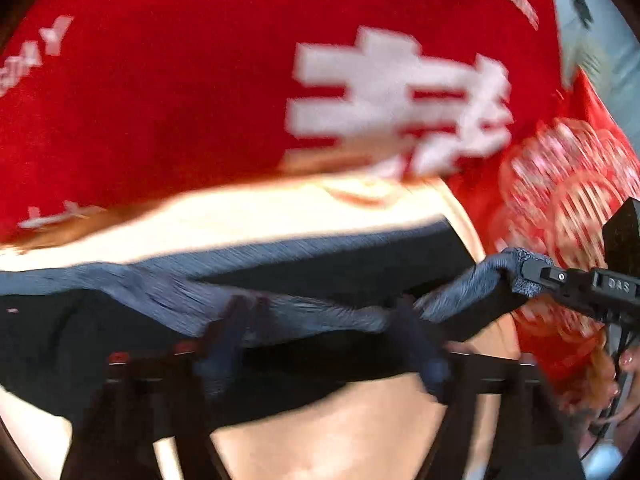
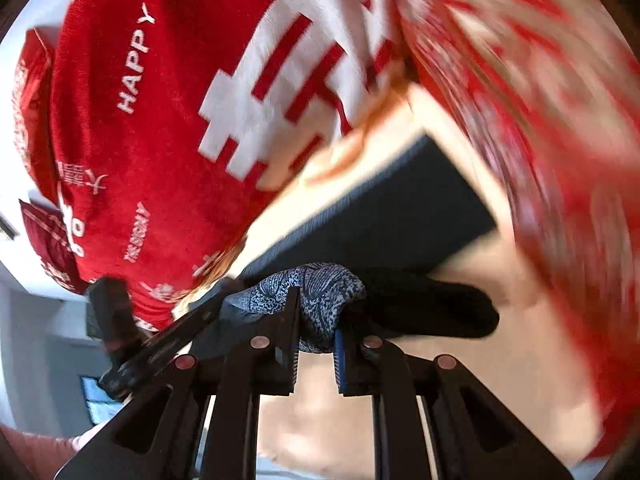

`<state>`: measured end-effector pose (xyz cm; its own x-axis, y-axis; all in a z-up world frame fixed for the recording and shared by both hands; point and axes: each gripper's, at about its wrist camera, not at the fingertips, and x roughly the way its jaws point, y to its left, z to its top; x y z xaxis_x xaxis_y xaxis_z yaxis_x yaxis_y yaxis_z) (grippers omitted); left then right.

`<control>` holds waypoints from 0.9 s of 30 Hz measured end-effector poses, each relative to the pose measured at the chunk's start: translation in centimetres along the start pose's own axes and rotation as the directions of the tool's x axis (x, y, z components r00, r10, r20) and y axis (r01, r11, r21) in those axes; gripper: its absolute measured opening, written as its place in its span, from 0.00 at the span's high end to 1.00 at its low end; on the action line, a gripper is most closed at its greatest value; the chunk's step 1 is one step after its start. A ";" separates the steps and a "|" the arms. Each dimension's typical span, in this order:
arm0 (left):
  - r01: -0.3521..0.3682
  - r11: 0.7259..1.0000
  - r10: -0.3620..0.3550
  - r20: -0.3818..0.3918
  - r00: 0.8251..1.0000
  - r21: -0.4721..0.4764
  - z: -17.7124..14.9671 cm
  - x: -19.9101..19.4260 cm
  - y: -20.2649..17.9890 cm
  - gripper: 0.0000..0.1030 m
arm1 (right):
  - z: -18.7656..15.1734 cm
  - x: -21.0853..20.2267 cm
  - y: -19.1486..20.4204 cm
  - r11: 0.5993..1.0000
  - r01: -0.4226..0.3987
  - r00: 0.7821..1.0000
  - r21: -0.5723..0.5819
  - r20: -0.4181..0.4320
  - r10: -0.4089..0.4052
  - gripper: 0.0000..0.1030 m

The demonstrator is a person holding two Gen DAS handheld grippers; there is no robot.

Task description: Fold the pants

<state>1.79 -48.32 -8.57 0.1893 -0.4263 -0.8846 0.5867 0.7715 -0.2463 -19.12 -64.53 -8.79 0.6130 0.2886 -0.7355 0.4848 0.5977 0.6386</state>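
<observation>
Right wrist view: right gripper (image 2: 316, 340) clenched on bunched hem of pants (image 2: 360, 216), lifted off bed (image 2: 400, 420). Left gripper (image 1: 320, 340), blurred: jaws apart, grip on cloth unclear. Soft, light, limp; sags between holds. Best held at hem corners.

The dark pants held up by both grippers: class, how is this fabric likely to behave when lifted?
Probably floppy: the pants sag between grip points. Likely light: a small bunched fold in the right gripper holds them. Possibly slip-prone in the left gripper.
</observation>
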 end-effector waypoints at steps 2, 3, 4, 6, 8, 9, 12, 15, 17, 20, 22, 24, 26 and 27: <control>-0.035 0.999 0.035 -0.002 0.999 -0.020 0.2 0.0 1.3 0.23 | 2.3 1.5 -0.1 0.998 0.047 0.999 -0.034 -0.011 -0.047 0.82; -0.062 0.998 0.061 -0.017 0.998 -0.030 0.2 0.4 1.9 0.23 | 3.4 2.2 0.0 0.996 0.083 0.996 -0.044 -0.012 -0.084 0.82; -0.093 0.995 0.091 -0.034 0.995 -0.041 0.0 0.8 2.7 0.23 | 4.2 2.5 -0.1 0.992 0.113 0.993 -0.054 -0.011 -0.114 0.81; -0.179 0.983 0.175 -0.075 0.982 -0.045 -0.8 2.1 4.5 0.23 | 4.9 2.9 0.3 0.978 0.187 0.982 -0.094 0.007 -0.187 0.60; -0.257 0.966 0.252 -0.103 0.962 -0.036 -1.7 3.0 5.9 0.23 | 4.8 2.5 1.5 0.958 0.246 0.969 -0.145 0.061 -0.240 0.24; -0.293 0.955 0.286 -0.121 0.950 -0.039 -2.3 3.5 7.0 0.23 | 4.7 2.4 1.7 0.957 0.242 0.970 -0.159 0.064 -0.234 0.24; -0.361 0.928 0.343 -0.170 0.924 -0.089 -4.0 4.4 10.0 0.23 | 2.6 2.8 1.4 0.961 0.236 0.972 -0.144 0.031 -0.234 0.24; -0.409 0.900 0.377 -0.201 0.904 -0.149 -4.9 5.4 12.4 0.23 | -0.3 5.1 -2.3 0.956 0.291 0.954 -0.034 -0.059 -0.293 0.34; -0.418 0.893 0.382 -0.210 0.900 -0.168 -5.3 5.9 13.6 0.23 | -1.1 6.4 -4.8 0.948 0.312 0.946 0.058 -0.108 -0.304 0.47; -0.425 0.889 0.386 -0.221 0.896 -0.169 -5.6 6.7 14.1 0.23 | -1.2 7.5 -7.7 0.937 0.304 0.952 0.173 -0.090 -0.293 0.63; -0.428 0.889 0.392 -0.216 0.894 -0.160 -5.7 6.7 14.1 0.23 | -0.2 7.4 -6.9 0.938 0.321 0.947 0.129 -0.055 -0.317 0.83; -0.434 0.890 0.401 -0.212 0.891 -0.141 -5.9 7.0 13.9 0.21 | 0.1 6.7 -6.1 0.945 0.315 0.949 0.088 -0.020 -0.315 0.86; -0.436 0.891 0.407 -0.202 0.891 -0.126 -6.0 7.3 13.9 0.19 | -0.2 6.5 -6.2 0.940 0.337 0.941 0.055 -0.035 -0.336 0.86; -0.437 0.891 0.408 -0.203 0.890 -0.126 -5.9 7.2 14.0 0.19 | -0.6 6.6 -6.7 0.935 0.350 0.936 0.056 -0.049 -0.347 0.86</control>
<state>6.68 -37.79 -20.73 0.2480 0.0311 -0.9682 0.3409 0.9328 0.1173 -18.65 -66.21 -18.09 0.3750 0.0993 -0.9217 0.7025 0.6183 0.3524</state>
